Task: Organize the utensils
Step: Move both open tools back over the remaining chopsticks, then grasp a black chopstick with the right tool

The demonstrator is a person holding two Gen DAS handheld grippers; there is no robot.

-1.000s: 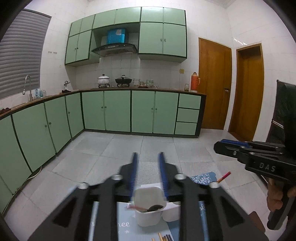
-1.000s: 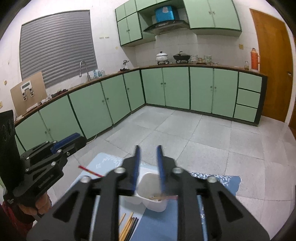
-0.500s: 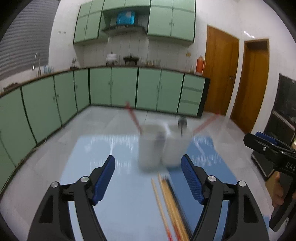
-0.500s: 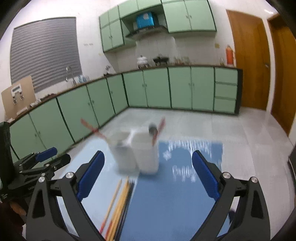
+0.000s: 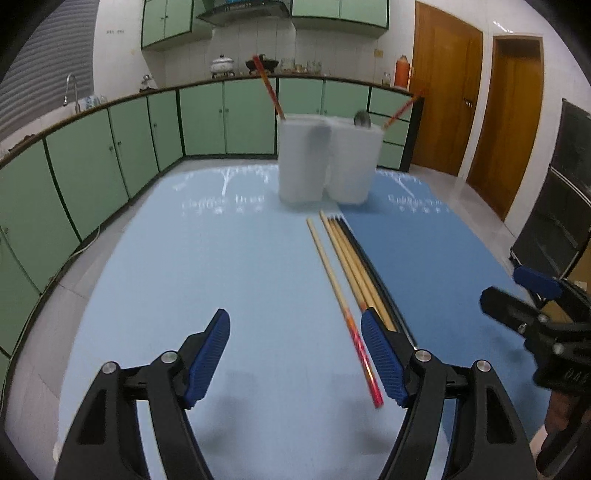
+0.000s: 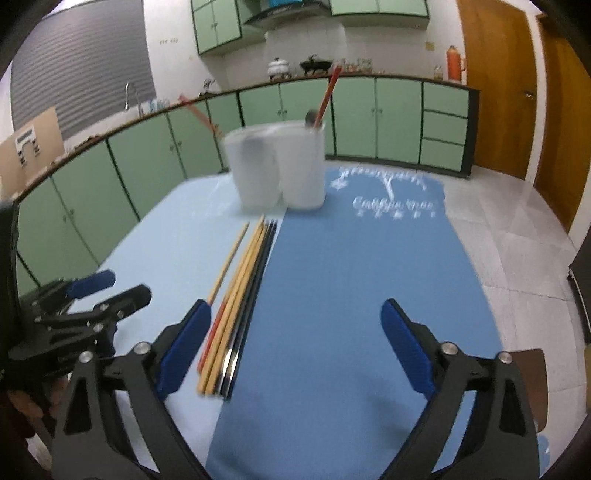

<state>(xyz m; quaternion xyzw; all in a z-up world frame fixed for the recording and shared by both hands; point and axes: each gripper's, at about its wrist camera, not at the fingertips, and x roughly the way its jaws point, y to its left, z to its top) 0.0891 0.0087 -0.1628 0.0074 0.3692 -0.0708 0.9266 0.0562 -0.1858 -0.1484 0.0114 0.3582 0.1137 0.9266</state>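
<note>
Both the left gripper (image 5: 295, 354) and right gripper (image 6: 295, 343) are held wide open and empty; next, a chopstick (image 5: 328, 260) is probably to be pinched for the white holder (image 5: 327, 162).

Green cabinets (image 5: 229, 114) line white-tiled walls (image 5: 243, 48), with wooden doors (image 5: 443, 88) and a grey tiled floor (image 6: 524, 229).

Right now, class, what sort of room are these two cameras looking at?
Most likely a home kitchen: green base cabinets under a long counter, a sink tap at the left, and a range hood above cooking pots.
</note>
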